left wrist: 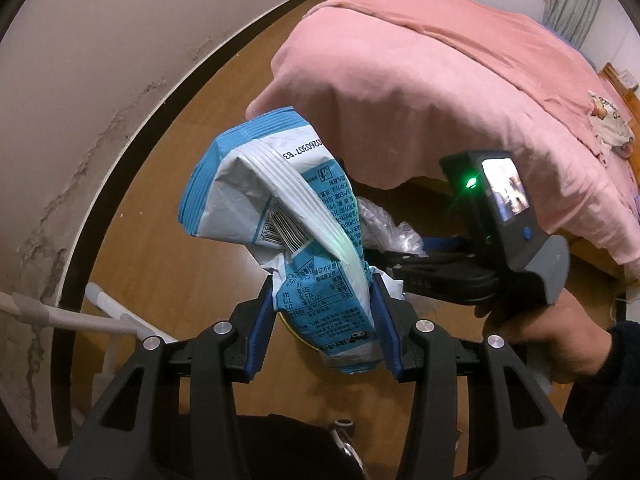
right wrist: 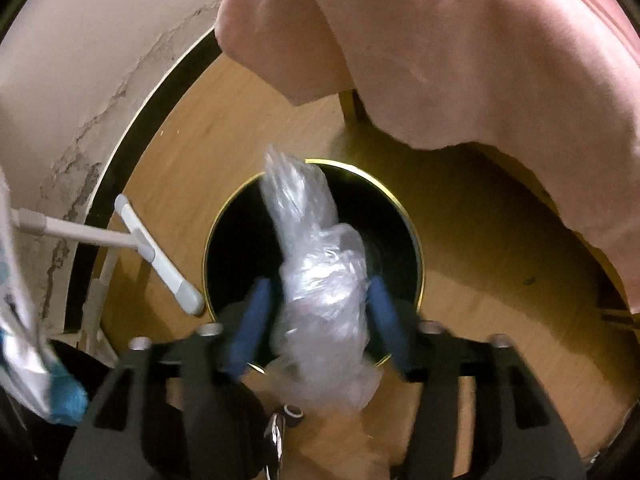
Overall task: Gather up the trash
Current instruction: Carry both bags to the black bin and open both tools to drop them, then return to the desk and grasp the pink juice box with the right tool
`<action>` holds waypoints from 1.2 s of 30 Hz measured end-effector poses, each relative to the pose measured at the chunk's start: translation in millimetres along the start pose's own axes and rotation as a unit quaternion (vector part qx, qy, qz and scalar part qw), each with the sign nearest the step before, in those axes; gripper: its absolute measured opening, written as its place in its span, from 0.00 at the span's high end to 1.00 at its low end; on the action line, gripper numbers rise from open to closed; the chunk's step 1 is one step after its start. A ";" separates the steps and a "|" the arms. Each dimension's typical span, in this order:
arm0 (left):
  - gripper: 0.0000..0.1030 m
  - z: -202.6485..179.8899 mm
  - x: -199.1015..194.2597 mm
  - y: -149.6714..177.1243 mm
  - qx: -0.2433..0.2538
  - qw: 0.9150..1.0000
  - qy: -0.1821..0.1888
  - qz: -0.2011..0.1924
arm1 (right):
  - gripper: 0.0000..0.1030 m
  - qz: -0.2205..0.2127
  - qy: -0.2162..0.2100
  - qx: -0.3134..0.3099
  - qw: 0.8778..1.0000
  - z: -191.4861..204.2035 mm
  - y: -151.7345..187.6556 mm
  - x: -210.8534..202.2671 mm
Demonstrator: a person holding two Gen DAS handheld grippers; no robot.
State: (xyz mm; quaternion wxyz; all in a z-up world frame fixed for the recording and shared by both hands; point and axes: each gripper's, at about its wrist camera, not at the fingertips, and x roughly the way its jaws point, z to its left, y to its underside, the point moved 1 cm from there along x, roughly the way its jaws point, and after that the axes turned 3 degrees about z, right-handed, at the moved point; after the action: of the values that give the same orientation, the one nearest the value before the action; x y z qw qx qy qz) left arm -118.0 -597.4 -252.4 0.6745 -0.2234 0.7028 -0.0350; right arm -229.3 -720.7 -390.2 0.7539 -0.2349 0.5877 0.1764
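Observation:
A crumpled blue and white snack bag (left wrist: pixel 280 216) stands up between the blue pads of my left gripper (left wrist: pixel 322 280), which is shut on its lower part. The same bag shows at the left edge of the right wrist view (right wrist: pixel 24 340). A wad of clear plastic wrap (right wrist: pixel 320 272) hangs between the pads of my right gripper (right wrist: pixel 319 283), right over the mouth of a round black bin with a gold rim (right wrist: pixel 400 204). The pads stand apart and show no pressing on the wrap, though the view is blurred. The wrap (left wrist: pixel 384 228) also shows in the left wrist view.
A bed under a pink cover (left wrist: pixel 440 80) overhangs the wooden floor (right wrist: pixel 480 280) just beyond the bin. A white long-handled tool (right wrist: pixel 156 248) lies to the bin's left, near a flaking wall (left wrist: pixel 80 120). A person's hand (left wrist: pixel 540 340) holds the right gripper's handle.

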 end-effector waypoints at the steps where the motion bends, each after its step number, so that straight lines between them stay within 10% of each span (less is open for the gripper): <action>1: 0.56 -1.3 1.9 -0.3 0.003 1.000 0.000 0.002 | 0.40 -0.003 -0.002 0.000 1.000 -0.4 0.1 -1.8; 9: 0.54 -3.5 18.2 -1.1 0.008 1.000 0.013 0.019 | 0.36 -0.028 -0.009 0.033 0.999 -17.1 -2.0 -27.6; 22: 0.22 -18.6 -5.9 -6.8 0.037 0.999 0.004 -0.003 | 0.33 -0.108 -0.023 0.079 0.991 -41.8 -10.2 -115.4; 30: 0.11 -3.2 -145.4 24.7 0.036 0.995 -0.029 -0.093 | 0.32 -0.158 -0.037 -0.001 0.987 36.9 -4.6 -195.2; 36: 0.09 74.3 -275.0 102.2 -0.062 0.979 -0.105 -0.166 | 0.27 -0.238 -0.111 -0.145 0.954 174.0 26.5 -289.9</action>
State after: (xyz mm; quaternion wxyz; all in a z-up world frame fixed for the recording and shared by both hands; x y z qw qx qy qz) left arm -76.2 -387.6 -38.3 0.7139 -0.3808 0.5822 -0.0799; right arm -175.4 -598.1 -78.6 0.7923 -0.4540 0.3950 0.1002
